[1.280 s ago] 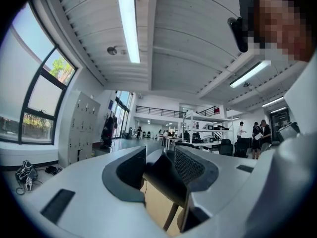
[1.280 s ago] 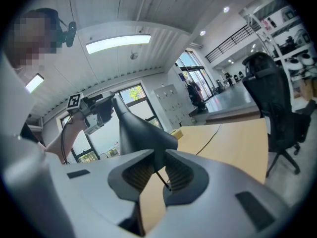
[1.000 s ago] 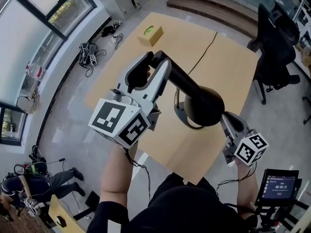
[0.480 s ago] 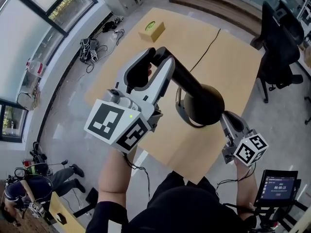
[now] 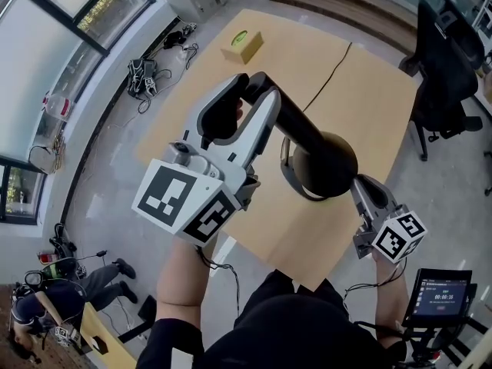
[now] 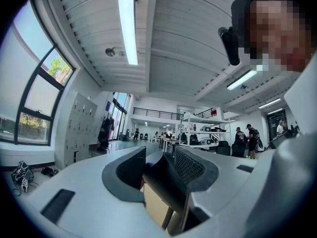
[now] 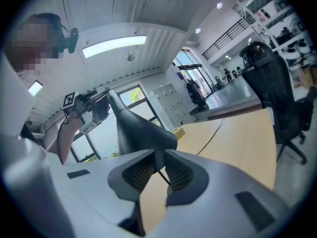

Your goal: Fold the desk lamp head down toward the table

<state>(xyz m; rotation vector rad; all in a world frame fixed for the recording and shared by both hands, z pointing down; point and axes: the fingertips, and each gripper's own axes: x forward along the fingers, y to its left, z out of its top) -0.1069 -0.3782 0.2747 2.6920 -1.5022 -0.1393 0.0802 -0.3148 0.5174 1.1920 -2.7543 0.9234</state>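
A black desk lamp stands on the wooden table [image 5: 369, 106]. Its round head [image 5: 327, 164] hangs low over the base [image 5: 286, 177], and its arm [image 5: 296, 125] slants up to the far left. My left gripper [image 5: 244, 91] is shut on the upper end of that arm, which shows as a black piece between the jaws in the left gripper view [image 6: 158, 175]. At the near right, my right gripper [image 5: 357, 184] is shut on the rim of the lamp head [image 7: 136, 128], pinched between the jaws [image 7: 157, 170].
The lamp's black cable [image 5: 327, 83] runs across the table to the far edge. A small box [image 5: 242, 47] sits at the far left corner. A black office chair [image 5: 446, 68] stands to the right, a screen [image 5: 442, 294] near right, and cables [image 5: 142, 83] lie on the floor to the left.
Almost nothing differs. Both grippers keep their hold, and the lamp and the left gripper have shifted only a trifle up in the view.
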